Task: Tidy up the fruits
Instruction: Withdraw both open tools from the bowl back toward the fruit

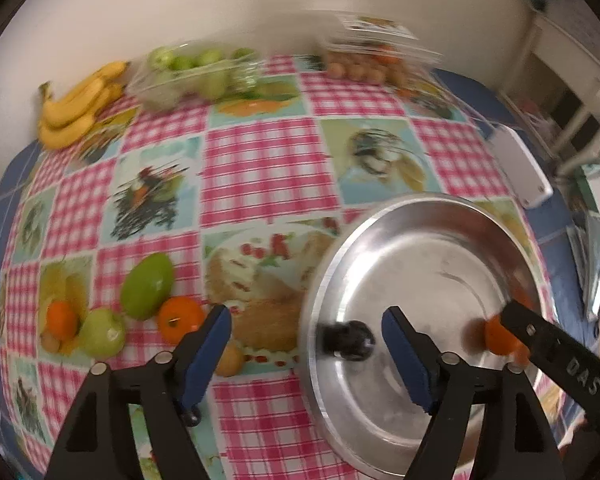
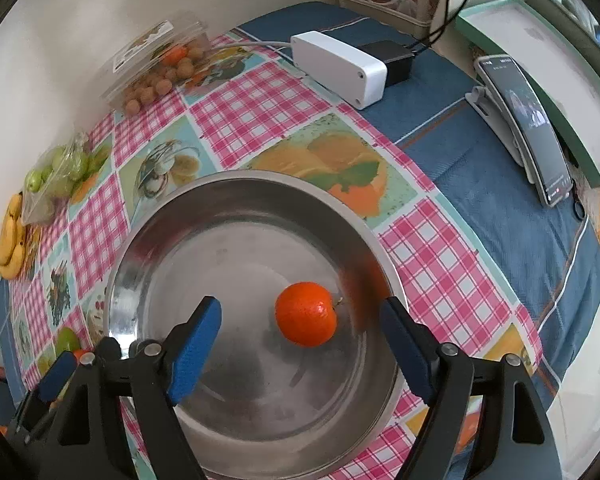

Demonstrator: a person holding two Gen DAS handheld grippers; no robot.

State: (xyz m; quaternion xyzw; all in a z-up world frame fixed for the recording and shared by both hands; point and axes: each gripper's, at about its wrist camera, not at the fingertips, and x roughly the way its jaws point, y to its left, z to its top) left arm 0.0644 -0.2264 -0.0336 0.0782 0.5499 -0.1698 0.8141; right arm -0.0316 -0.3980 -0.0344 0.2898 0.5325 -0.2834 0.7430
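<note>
Blue-padded jaws of the right gripper point(image 2: 300, 344) are seen nearest the lens, spread wide and empty; nothing is pressed between the pads. An orange point(image 2: 306, 314) is noted lying loose on the floor of the steel bowl point(image 2: 236, 200), between the open jaws but clear of both pads, toward 3 o'clock of the bowl's centre. The left gripper point(image 1: 306, 346) is likewise found wide open and holding nothing, positioned over the bowl's 9 o'clock rim.

Items are listed by size. The desk point(image 1: 260, 152), covered by a pink-checked cloth, carries everything. The steel bowl sits at its near right. A clear tub of green fruit point(image 1: 192, 72) and a banana bunch point(image 1: 80, 104) are set at 11 o'clock, far from the bowl. A green mango point(image 1: 148, 286), a green apple point(image 1: 102, 332) and a second orange point(image 1: 180, 318) are grouped just left of the bowl, at 8 o'clock. A small dark object point(image 1: 348, 340) inside the bowl is too blurred to identify.

Risks judged: the round orange may roll across the smooth bowl floor if the bowl is knocked. The left jaws, close to the rim, could strike it on descent. The loose fruit beside the bowl may be nudged toward the desk edge during the next reach.
</note>
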